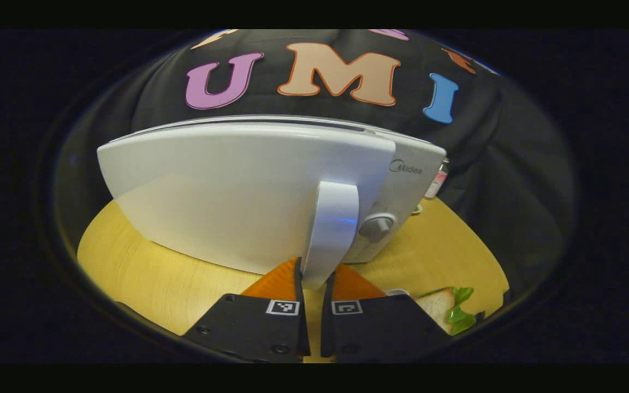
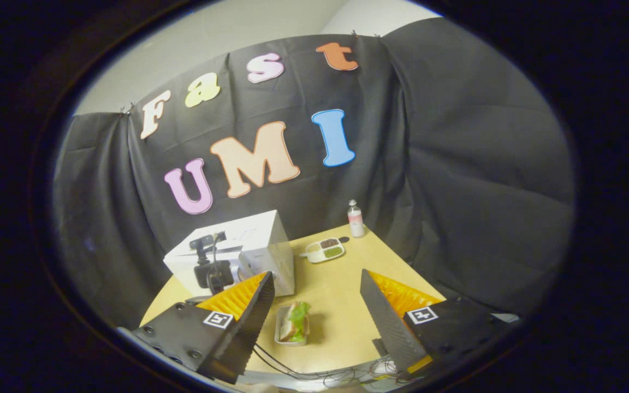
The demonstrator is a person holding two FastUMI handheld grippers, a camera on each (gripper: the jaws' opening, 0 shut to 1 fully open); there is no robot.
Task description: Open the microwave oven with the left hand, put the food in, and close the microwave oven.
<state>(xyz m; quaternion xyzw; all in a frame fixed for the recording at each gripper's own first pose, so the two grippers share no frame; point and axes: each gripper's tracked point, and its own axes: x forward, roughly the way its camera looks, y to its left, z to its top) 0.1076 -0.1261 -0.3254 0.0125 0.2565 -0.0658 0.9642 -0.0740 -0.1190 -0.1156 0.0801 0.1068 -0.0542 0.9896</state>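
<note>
Fingers of the left gripper [image 1: 314, 286] stand narrow, one on each side of the lower end of the white vertical door handle [image 1: 330, 234]; contact appears on both sides. That handle belongs to the white box-shaped microwave oven [image 1: 249, 191], whose curved door fills the middle of the left gripper view and sits shut against the body. Right of the handle sits a grey round knob [image 1: 375, 227]. Beneath the oven lies the yellow wooden tabletop [image 1: 183, 273].

Fingers of the right gripper [image 2: 317, 305] stand wide apart, holding nothing, above the tabletop. Between them, in front of the oven, lies the sandwich with green lettuce [image 2: 296, 321] on a small white rectangular tray [image 2: 280, 327]. Right of the oven rest a white divided dish [image 2: 324, 250] and a small pale bottle [image 2: 355, 219].
</note>
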